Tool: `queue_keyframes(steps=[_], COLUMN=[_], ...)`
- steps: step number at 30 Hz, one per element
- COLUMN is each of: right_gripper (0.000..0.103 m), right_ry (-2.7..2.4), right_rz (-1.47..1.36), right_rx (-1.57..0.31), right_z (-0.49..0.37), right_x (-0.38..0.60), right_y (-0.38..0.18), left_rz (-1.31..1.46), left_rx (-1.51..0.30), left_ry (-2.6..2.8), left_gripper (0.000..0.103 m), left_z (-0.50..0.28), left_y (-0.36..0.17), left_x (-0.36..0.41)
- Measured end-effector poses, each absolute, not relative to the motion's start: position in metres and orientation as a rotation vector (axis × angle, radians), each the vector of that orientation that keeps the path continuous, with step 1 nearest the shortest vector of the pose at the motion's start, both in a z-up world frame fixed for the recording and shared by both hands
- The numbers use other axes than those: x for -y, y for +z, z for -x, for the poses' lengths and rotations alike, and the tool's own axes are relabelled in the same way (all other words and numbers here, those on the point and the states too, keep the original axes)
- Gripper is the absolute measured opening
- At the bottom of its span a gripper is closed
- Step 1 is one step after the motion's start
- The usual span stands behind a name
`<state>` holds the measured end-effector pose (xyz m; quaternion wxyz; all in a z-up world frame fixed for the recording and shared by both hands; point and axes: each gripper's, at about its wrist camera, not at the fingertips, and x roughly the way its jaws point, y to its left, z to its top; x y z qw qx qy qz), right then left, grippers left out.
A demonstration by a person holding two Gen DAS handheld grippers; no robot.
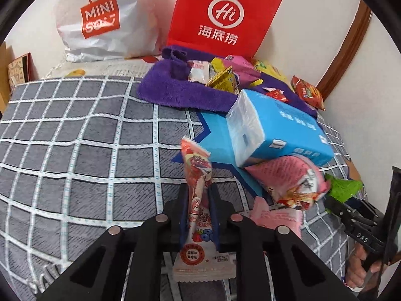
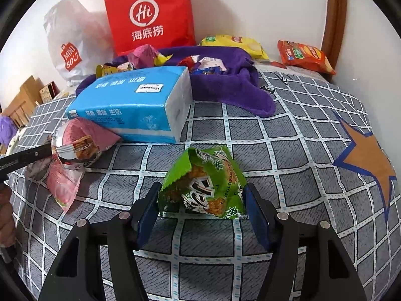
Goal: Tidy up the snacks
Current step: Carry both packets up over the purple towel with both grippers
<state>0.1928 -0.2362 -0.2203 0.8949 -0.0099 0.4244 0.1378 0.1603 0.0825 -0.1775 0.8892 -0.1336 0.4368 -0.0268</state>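
My left gripper (image 1: 199, 190) is shut on a long thin strawberry snack stick (image 1: 198, 175). The stick stands up between the pads above the grey checked bedspread (image 1: 75, 150). My right gripper (image 2: 201, 197) is shut on a crumpled green snack packet (image 2: 205, 183), with both blue pads against its sides, just over the bedspread (image 2: 288, 150). In the left wrist view the green snack packet (image 1: 343, 188) shows at the far right, beside a hand. A puffy pink snack packet (image 1: 288, 180) (image 2: 82, 140) leans against a blue tissue pack (image 1: 280, 130) (image 2: 132, 105).
A purple towel (image 1: 175, 90) (image 2: 225, 85) at the back holds several loose snacks. Behind it stand a red paper bag (image 1: 225, 15) (image 2: 150, 15) and a white plastic bag (image 1: 100, 17). A yellow chip bag (image 2: 233, 44) and an orange one (image 2: 305, 56) lie by the wall. A flat pink packet (image 2: 62, 188) lies near the left.
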Motion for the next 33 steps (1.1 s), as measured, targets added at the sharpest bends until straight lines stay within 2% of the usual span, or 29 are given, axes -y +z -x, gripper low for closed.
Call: queue_keyframes(steps=[20, 33], right_gripper=[0.061, 0.061], right_ry=[0.305, 0.294], right_rz=[-0.076, -0.095], right_rx=[-0.756, -0.726], right_z=[-0.162, -0.160], right_x=[0.238, 0.238], right_y=[-0.159, -0.125], left_rz=[0.259, 0.250], left_rx=[-0.836, -0.830], left_ry=[-0.128, -0.172], left_gripper=[0.015, 0.015], left_z=[-0.131, -0.134], left_y=[-0.112, -0.092], left_x=[-0.072, -0.054])
